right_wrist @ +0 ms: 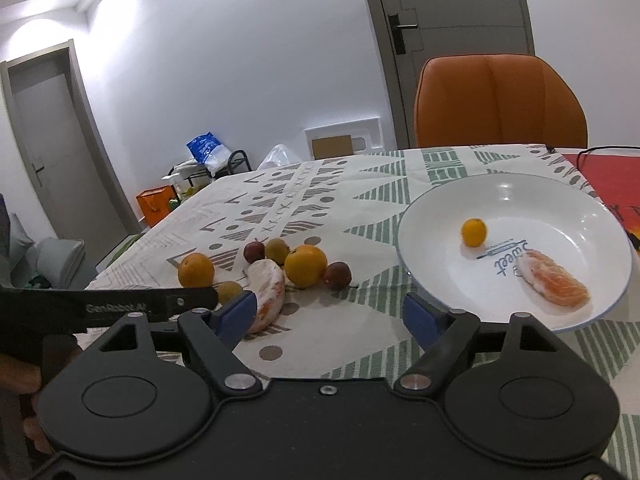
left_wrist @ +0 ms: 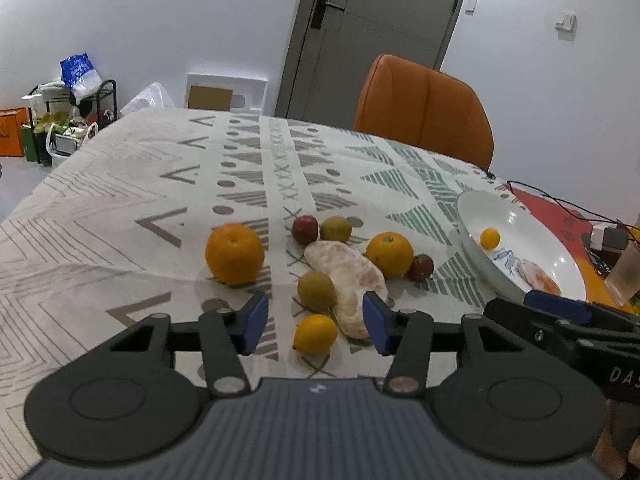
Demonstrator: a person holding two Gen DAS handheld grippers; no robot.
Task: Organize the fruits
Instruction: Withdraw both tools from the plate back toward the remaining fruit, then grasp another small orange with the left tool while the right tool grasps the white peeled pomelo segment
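Loose fruit lies on the patterned tablecloth: two oranges, two dark red fruits, two green ones, a peeled citrus segment and a small yellow fruit. My left gripper is open. The small yellow fruit sits between its blue pads with gaps on both sides, and the right pad is close to the segment. The white plate holds a small orange fruit and a pink segment. My right gripper stands open over bare cloth, just left of the plate.
An orange chair stands behind the table's far edge. Cables, a small box and a translucent cup sit on a red mat right of the plate. A rack with bags stands on the floor at far left.
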